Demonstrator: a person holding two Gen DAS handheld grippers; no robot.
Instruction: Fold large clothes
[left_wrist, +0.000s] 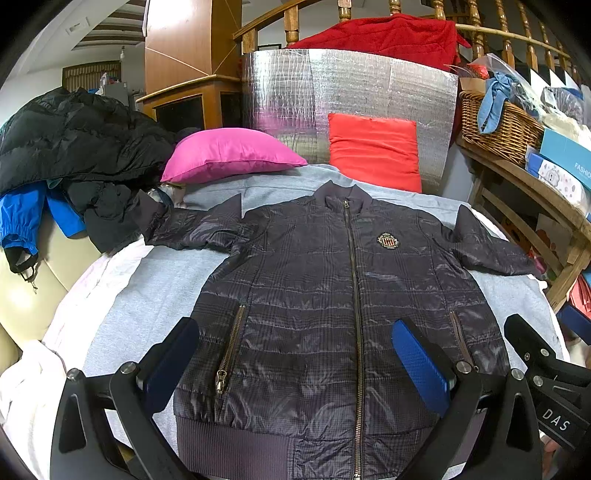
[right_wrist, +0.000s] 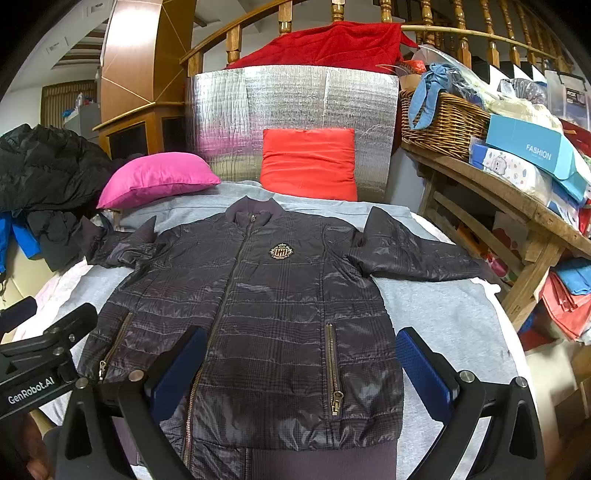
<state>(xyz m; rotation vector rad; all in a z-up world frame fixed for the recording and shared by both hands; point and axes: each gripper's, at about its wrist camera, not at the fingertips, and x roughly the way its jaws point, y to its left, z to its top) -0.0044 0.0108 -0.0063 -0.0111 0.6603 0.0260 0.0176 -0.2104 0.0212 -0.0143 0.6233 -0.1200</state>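
Left gripper (left_wrist: 295, 369) and right gripper (right_wrist: 299, 369): jaws wide, empty, poised above hem (left_wrist: 236, 443). Jacket (left_wrist: 332, 295) flat on grey sheet (left_wrist: 155, 295), front up, zipped, sleeves spread. Likely next: fold sleeves inward. Pinch each cuff or shoulder seam, top layer only, lift low so slick shell doesn't slide, lay across chest. Far: pink pillow (left_wrist: 229, 153), red pillow (left_wrist: 373, 151).
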